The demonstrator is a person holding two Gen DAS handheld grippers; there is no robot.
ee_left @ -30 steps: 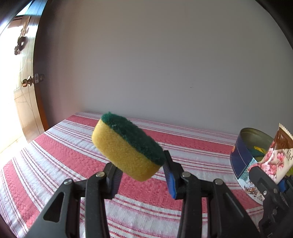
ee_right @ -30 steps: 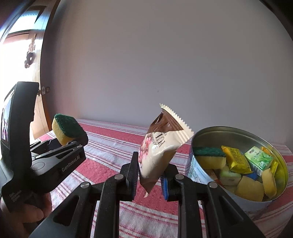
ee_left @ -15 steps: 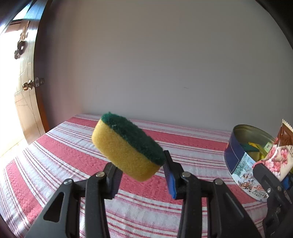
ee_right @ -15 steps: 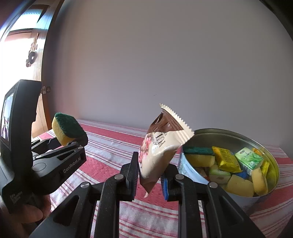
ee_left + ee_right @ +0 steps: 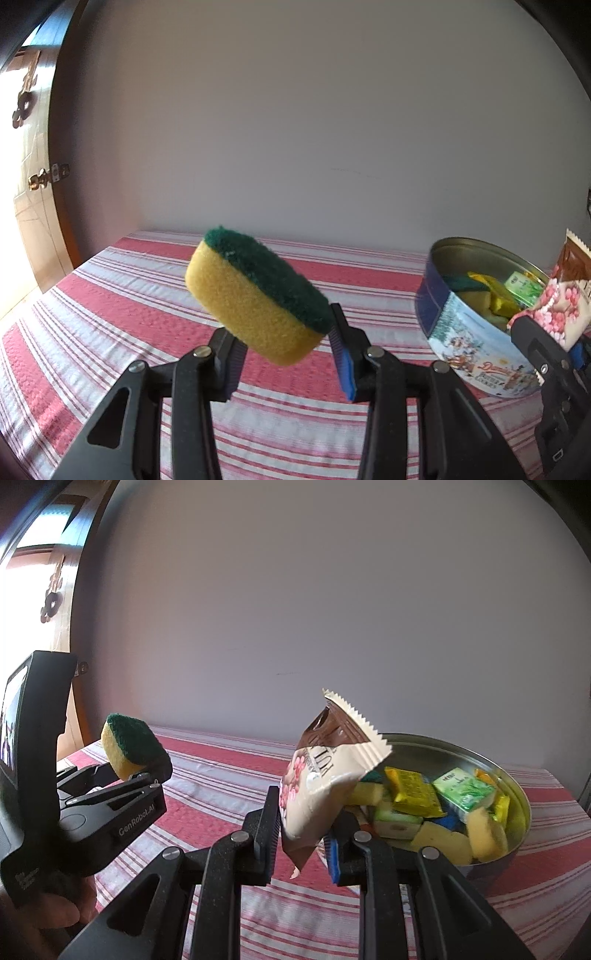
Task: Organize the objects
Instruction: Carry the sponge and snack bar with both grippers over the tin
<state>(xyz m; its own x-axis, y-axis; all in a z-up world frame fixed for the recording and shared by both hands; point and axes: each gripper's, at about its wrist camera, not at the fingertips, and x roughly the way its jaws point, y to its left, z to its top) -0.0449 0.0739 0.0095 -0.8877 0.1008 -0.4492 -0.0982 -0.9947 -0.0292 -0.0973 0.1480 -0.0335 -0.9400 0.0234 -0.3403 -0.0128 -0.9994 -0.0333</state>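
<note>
Between the left hand-held gripper [image 5: 286, 356] fingers: yellow-green sponge [image 5: 255, 297], clamped, tilted; housing reads "GenRobot.AI". Right hand-held gripper [image 5: 301, 840] clamps a snack packet [image 5: 325, 782], lettering unreadable, just left of the filled tin [image 5: 517, 786].

The left hand-held gripper [image 5: 288, 354] holds a yellow sponge [image 5: 255, 299] with green top, tilted, above the striped bench [image 5: 110, 295]; an open tin [image 5: 476, 332] stands at right.
</note>
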